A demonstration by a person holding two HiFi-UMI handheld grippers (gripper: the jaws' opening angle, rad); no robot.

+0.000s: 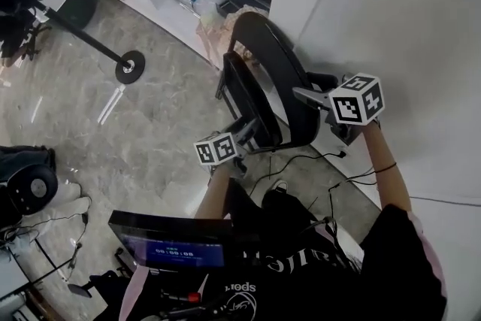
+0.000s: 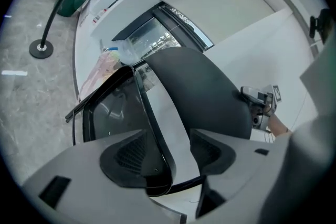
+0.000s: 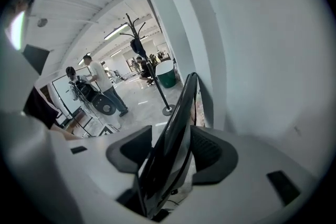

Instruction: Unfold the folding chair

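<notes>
I have left gripper (image 2: pixel 181 152) and right gripper (image 3: pixel 173 152) jaws apart astride folding chair (image 1: pixel 259 79) | wall (image 1: pixel 391 11) crowds its 2 o'clock | coat stand (image 1: pixel 129 65) 10 o'clock

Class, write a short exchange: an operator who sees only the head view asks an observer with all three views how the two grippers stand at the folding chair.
Operator: Is the left gripper clamped on the folding chair?
Observer: No. The left gripper view shows its jaws apart, the chair's thin frame edge between them, nearer the left pad.
Operator: And the right gripper?
Observer: Open too; the chair's curved panel stands edge-on between its jaws, with a gap at the left pad.
Operator: Anyone nearby?
Observer: The right gripper view shows a person standing across the floor, left of a coat stand.
</notes>
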